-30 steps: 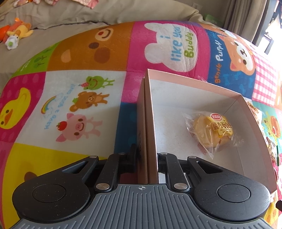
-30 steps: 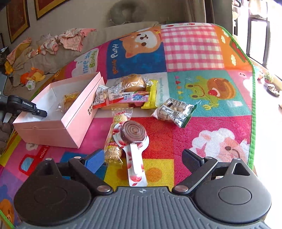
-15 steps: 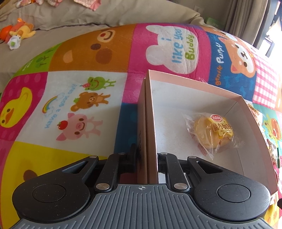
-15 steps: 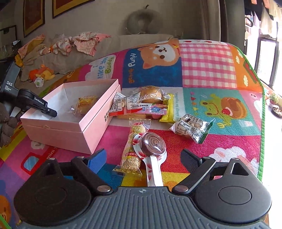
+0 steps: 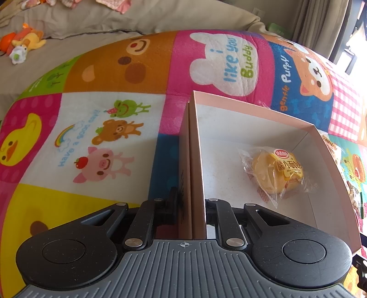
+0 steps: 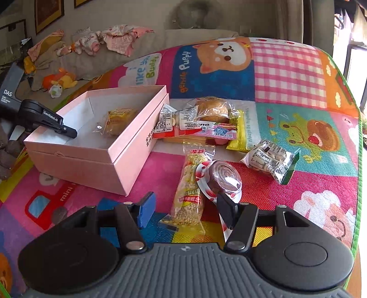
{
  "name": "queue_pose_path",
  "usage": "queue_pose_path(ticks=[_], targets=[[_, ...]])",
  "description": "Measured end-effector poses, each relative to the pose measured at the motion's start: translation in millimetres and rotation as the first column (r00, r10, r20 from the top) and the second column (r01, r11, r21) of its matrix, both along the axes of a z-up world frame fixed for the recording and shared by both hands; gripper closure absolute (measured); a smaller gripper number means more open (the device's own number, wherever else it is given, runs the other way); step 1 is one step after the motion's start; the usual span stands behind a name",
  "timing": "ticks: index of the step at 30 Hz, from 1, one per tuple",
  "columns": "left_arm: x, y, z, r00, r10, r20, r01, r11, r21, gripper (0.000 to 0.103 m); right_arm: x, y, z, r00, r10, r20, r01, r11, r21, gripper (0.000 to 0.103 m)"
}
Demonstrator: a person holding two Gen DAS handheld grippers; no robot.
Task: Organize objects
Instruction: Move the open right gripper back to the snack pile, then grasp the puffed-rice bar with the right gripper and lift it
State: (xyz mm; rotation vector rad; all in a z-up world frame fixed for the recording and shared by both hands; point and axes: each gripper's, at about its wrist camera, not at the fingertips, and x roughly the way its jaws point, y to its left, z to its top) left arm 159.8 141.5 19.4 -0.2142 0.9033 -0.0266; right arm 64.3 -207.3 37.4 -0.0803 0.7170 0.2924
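— Right gripper (image 6: 185, 206) first: how does it stand against a second ago?
— Its jaws have just been closing and are now about half apart. The lower end of the seed bar packet (image 6: 189, 190) lies between them, and the right finger sits against the swirl lollipop (image 6: 223, 180); whether either pad presses yet cannot be told. Both snacks appear nearer the camera than before.
— And the left gripper (image 5: 191, 206)?
— Unchanged: clamped narrow on the near wall of the pink box (image 5: 252, 110), one finger outside, one inside. From the right wrist view it shows as a black clamp (image 6: 47, 119) at the box's far end.
— What is in the box?
— One wrapped mini bread (image 5: 275, 170) on the white floor, same place as before.
— The rest of the snacks?
— Piled just beside the box: a wrapped bun (image 6: 212, 110), a yellow packet (image 6: 243, 131), and a silver-and-green packet (image 6: 271, 160) lying apart.
— The surface?
— A bright cartoon play mat (image 6: 286, 68). Behind it a beige couch (image 5: 91, 20) holds a plush toy (image 5: 21, 47) and crumpled clothes (image 6: 110, 40); framed pictures (image 6: 49, 13) hang on the wall.
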Motion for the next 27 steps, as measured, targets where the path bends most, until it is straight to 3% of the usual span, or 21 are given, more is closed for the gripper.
queue_pose_path(ticks=[9, 11, 13, 20, 27], targets=[[0, 1, 0, 1.000, -0.004, -0.001, 0.004, 1.000, -0.004, 0.087, 49, 10, -3, 0.997, 0.033, -0.072, -0.031, 0.999, 0.033, 0.046], [0, 2, 0, 1.000, -0.007, -0.002, 0.007, 1.000, -0.007, 0.087, 56, 15, -7, 0.997, 0.028, -0.077, -0.028, 1.000, 0.009, 0.052], [0, 1, 0, 1.000, -0.009, -0.002, 0.009, 1.000, -0.006, 0.087, 54, 20, -5, 0.997, 0.028, -0.078, -0.029, 0.999, -0.016, 0.072], [1, 2, 0, 1.000, -0.008, -0.005, 0.008, 1.000, -0.014, 0.086, 2, 12, 11, 0.992, 0.079, -0.096, -0.080, 0.997, -0.006, 0.075], [1, 3, -1, 1.000, -0.006, -0.005, 0.006, 1.000, -0.022, 0.086, -59, 9, 49, 0.977, 0.169, -0.132, -0.165, 0.986, 0.037, 0.075]])
